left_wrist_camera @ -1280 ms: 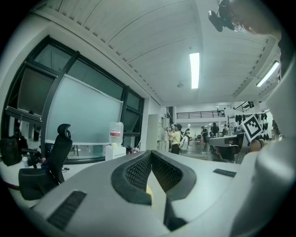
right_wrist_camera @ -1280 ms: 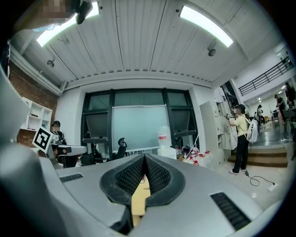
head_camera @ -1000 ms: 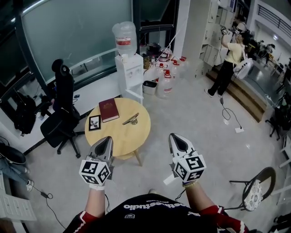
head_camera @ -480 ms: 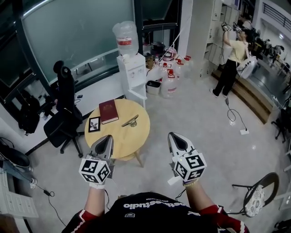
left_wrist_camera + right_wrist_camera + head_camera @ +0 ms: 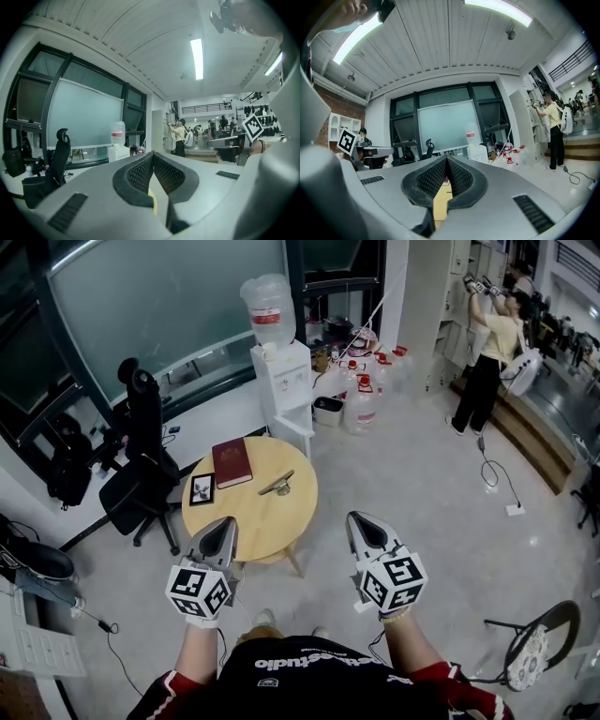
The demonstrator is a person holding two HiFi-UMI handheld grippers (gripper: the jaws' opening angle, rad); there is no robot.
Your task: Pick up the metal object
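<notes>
The metal object is a small elongated silver piece lying on the right half of the round wooden table. In the head view both grippers hover at waist height, short of the table's near edge. My left gripper is shut and empty, its tip over the table's near rim. My right gripper is also shut and empty, to the right of the table. In the left gripper view the left gripper has its pads meeting. In the right gripper view the right gripper shows a strip of table top beneath its closed pads.
A dark red book and a small black-framed picture lie on the table's left half. A black office chair stands left of it, a water dispenser and spare bottles behind. A person stands far right; a folding chair near right.
The table and room have slid slightly down and right in the head view as the person steps closer. Both grippers keep their pose, shut.
</notes>
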